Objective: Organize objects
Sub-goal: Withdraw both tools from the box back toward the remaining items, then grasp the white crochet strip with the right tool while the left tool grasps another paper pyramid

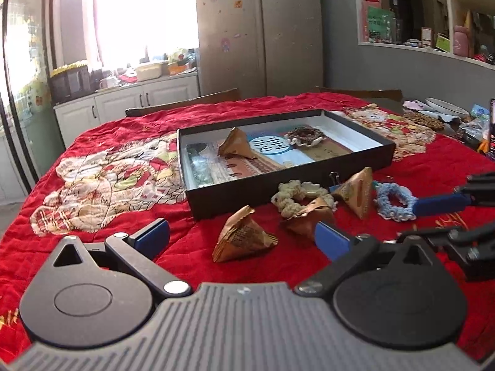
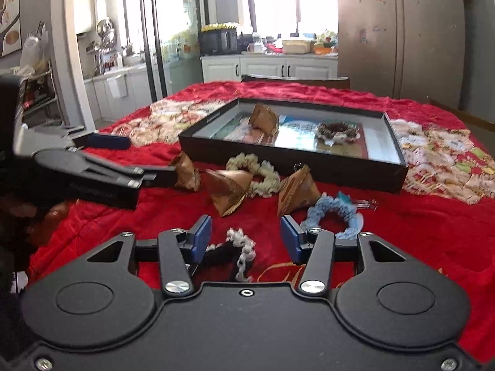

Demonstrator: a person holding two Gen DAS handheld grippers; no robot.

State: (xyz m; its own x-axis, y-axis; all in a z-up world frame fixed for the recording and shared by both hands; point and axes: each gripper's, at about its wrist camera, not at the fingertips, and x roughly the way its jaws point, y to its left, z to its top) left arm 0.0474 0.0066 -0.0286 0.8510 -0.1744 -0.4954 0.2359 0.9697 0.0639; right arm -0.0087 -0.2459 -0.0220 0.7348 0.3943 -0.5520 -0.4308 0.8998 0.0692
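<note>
The tabletop (image 1: 191,241) wears a red quilted cloth (image 2: 402,232), and on it sits a shallow black tray (image 1: 309,182) already holding one paper pyramid, a round blue disc and a dark crocheted ring. In front of the tray lie three more brown paper pyramids (image 1: 241,241), a cream scrunchie (image 1: 297,196), a pale blue scrunchie (image 2: 334,216) and a binder clip (image 1: 334,176). Nearest the right hand-held gripper (image 2: 246,238), jaws apart with nothing pressed, lies a black-and-white scrunchie (image 2: 238,253) between its pads. The left hand-held gripper (image 1: 241,236) is spread wide around a pyramid without touching it. These things look light; scrunchies are soft and will squash (pinch across the band), while the pyramids seem crushable, best taken gently by opposite faces. Print on the pyramids and tray liner is too blurred to read
</note>
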